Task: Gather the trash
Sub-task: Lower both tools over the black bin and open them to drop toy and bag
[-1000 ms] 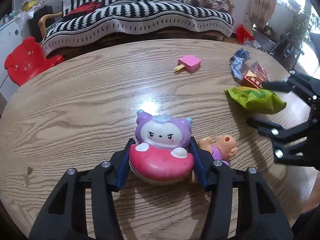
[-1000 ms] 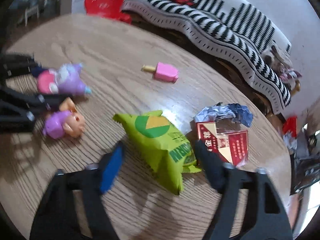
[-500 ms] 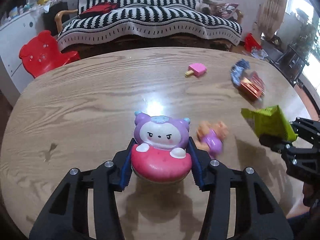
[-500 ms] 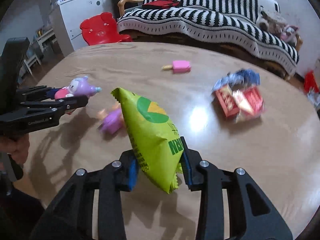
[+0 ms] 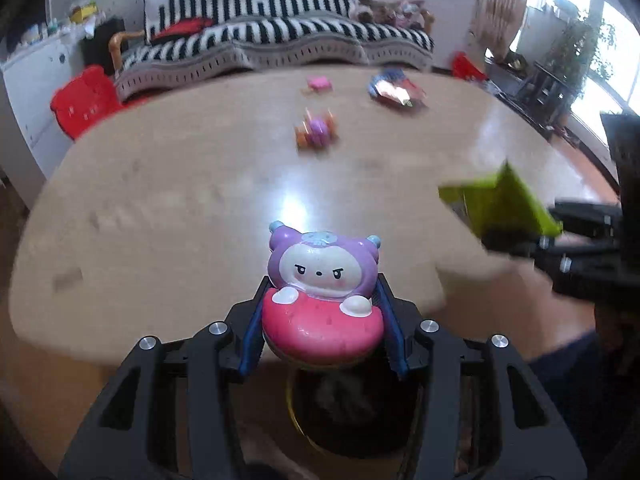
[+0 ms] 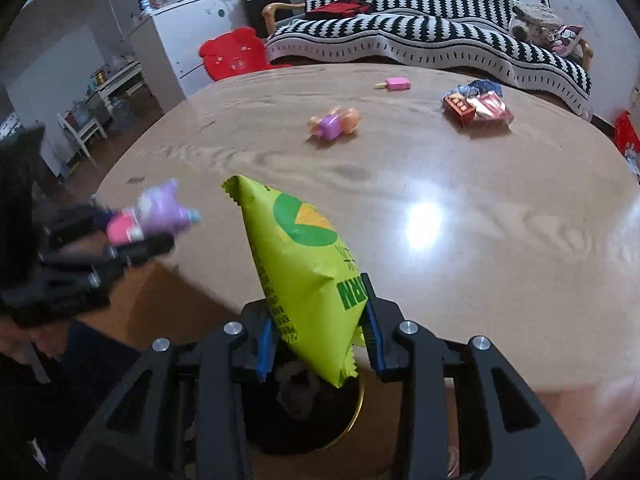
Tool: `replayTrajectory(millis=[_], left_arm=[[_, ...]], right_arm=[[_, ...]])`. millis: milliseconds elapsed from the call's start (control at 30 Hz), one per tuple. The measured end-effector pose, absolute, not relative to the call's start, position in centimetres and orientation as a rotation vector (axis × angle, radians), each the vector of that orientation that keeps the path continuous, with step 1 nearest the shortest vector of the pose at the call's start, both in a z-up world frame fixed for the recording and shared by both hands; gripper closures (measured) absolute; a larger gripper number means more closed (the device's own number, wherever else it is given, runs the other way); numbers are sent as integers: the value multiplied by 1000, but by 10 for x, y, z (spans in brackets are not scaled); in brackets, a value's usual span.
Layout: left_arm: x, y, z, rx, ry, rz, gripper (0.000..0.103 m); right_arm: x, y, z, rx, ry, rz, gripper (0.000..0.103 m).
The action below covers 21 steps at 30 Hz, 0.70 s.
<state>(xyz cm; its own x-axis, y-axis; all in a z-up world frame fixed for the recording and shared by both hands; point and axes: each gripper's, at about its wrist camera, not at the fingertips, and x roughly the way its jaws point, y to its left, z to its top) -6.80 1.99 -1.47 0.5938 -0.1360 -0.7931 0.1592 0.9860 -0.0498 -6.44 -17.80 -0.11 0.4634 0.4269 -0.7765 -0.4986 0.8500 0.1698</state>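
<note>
At the near edge of the wooden table [image 6: 460, 184], both claws hang over a dark, gold-rimmed bin [image 6: 344, 420] on the floor. The right gripper [image 6: 320, 340] pinches the green snack bag [image 6: 304, 272] near its bottom corner; most of the bag stands free above the pads, so I'd guess it could swing or slip and miss the opening. The left gripper [image 5: 322, 332] is clamped on a pink-and-purple toy [image 5: 320, 292], which hardly looks like trash; dropped here, it would land among the rubbish. Far across the table the red wrappers [image 6: 478, 110] wait, beside a small doll [image 6: 334, 122] and a pink popsicle toy [image 6: 394, 84].
</note>
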Motion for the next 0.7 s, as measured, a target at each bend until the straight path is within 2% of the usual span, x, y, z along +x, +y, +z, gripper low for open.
replayTrajectory(millis=[233, 400, 700], left_arm=[[-116, 6, -57, 45, 1041, -247, 54], [-109, 8, -95, -8, 1143, -201, 54], [-97, -3, -125, -40, 1224, -206, 54]], right_arm=[[-116, -176, -33, -116, 1046, 606, 66], [-124, -168, -60, -112, 1121, 596, 66], [-109, -162, -86, -109, 1200, 565, 66]])
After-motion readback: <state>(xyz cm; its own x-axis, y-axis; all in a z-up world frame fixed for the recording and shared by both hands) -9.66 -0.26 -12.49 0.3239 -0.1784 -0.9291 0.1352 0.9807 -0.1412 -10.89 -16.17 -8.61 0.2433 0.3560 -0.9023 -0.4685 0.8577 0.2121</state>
